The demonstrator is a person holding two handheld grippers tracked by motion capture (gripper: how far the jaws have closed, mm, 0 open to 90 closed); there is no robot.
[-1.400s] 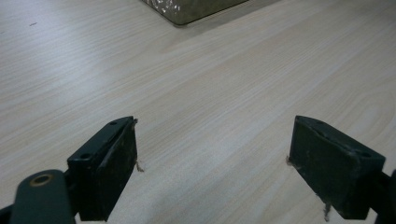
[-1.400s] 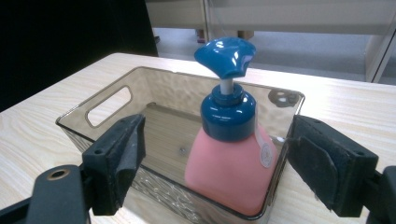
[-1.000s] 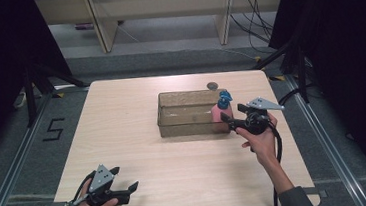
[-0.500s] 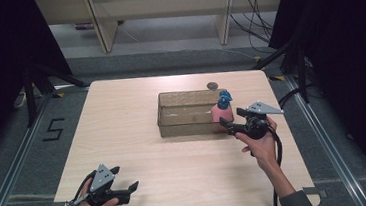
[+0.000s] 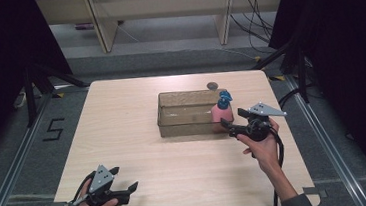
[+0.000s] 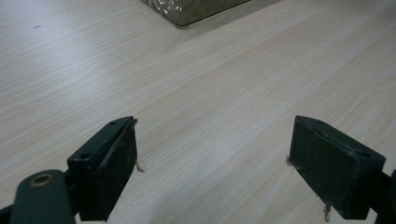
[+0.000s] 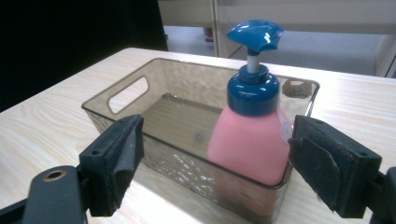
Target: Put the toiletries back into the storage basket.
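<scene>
We see the right gripper [image 5: 231,124] held wide, gripping nothing, just off the right end of the bin [image 5: 187,113]; in its own view the pink soap bottle [image 7: 252,140] with the blue pump [image 7: 255,33] stands upright inside the bin's near end, between the jaws but farther off. The left gripper [image 5: 126,191] is also wide and holds nothing, low over the table [image 5: 122,118] at its near left corner, well apart from the bin.
</scene>
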